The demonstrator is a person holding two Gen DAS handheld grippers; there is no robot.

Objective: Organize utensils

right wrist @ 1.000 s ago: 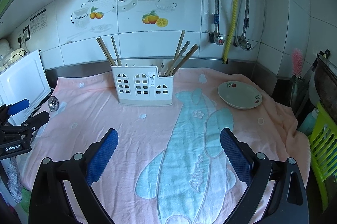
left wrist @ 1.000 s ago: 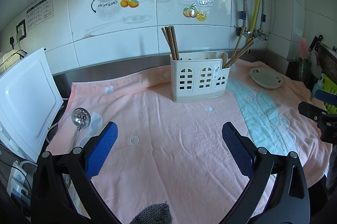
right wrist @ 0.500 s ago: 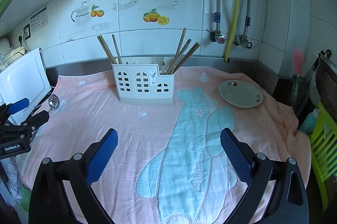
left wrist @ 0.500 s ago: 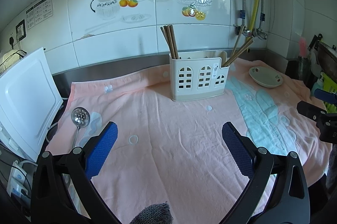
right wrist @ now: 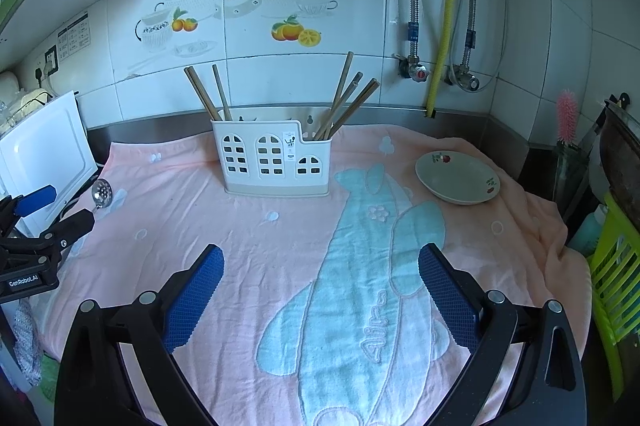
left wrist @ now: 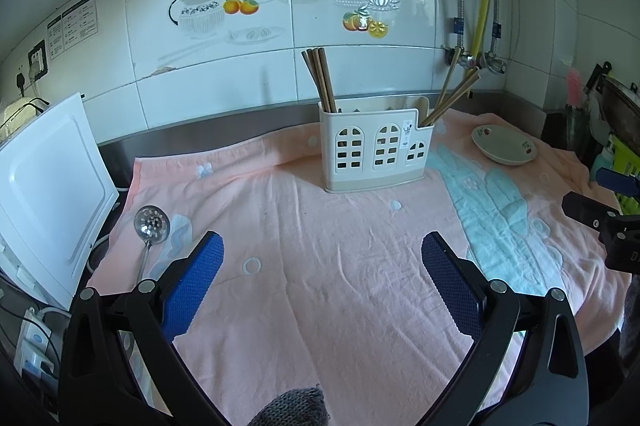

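Observation:
A white utensil holder (left wrist: 374, 153) (right wrist: 274, 161) stands at the back of the pink towel, with wooden chopsticks (left wrist: 320, 79) (right wrist: 204, 93) in its left end and more chopsticks (left wrist: 454, 97) (right wrist: 348, 101) leaning out of its right end. A metal slotted spoon (left wrist: 150, 230) (right wrist: 100, 191) lies on the towel's left side. My left gripper (left wrist: 320, 266) is open and empty above the towel, to the right of the spoon. My right gripper (right wrist: 320, 276) is open and empty over the blue pattern, in front of the holder.
A ceramic bowl (left wrist: 502, 145) (right wrist: 458, 177) sits on the towel at the right. A white appliance (left wrist: 48, 193) stands at the left edge. A green rack (right wrist: 616, 274) and a pink brush (right wrist: 566, 115) are at the far right. Pipes run down the tiled wall.
Both grippers drifted slightly; the view of the holder and bowl shifted a little. Nothing was grasped or released.

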